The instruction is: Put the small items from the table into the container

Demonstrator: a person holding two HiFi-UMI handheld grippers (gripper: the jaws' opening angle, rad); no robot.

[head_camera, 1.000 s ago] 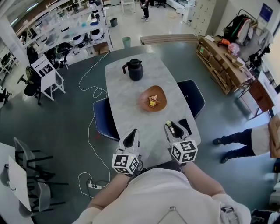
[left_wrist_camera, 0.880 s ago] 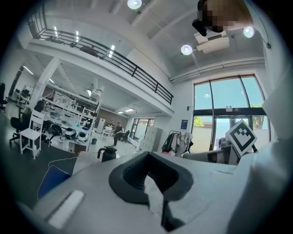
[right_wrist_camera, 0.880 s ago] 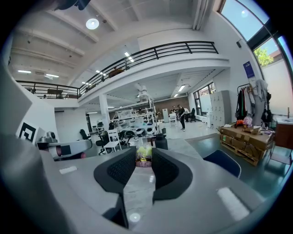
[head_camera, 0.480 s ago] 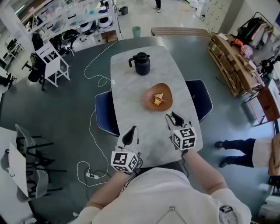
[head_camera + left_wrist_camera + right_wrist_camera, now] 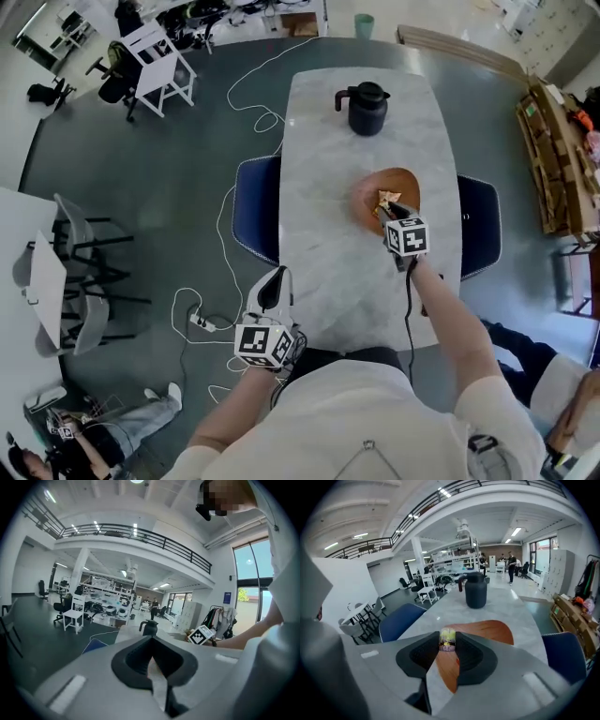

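A brown wooden dish (image 5: 403, 184) lies mid-table on the marble table (image 5: 319, 234), with yellow wrapped sweets (image 5: 383, 197) in it. My right gripper (image 5: 388, 210) reaches out over the dish's near rim and is shut on a small yellowish wrapped sweet (image 5: 447, 641). In the right gripper view the dish (image 5: 487, 631) lies directly below the right gripper (image 5: 447, 645). My left gripper (image 5: 273, 284) hangs by the table's near left corner, jaws together and empty. In the left gripper view the left gripper (image 5: 151, 644) points level across the table.
A black jug (image 5: 367, 108) stands at the far end of the table, beyond the dish (image 5: 476, 591). Blue chairs sit at the left (image 5: 253, 214) and right (image 5: 482, 234) sides. Cables and a power strip (image 5: 202, 322) lie on the floor.
My right gripper has travelled from the table's near edge forward to the dish, still shut on the sweet. The left gripper drifted a little lower and leftward.
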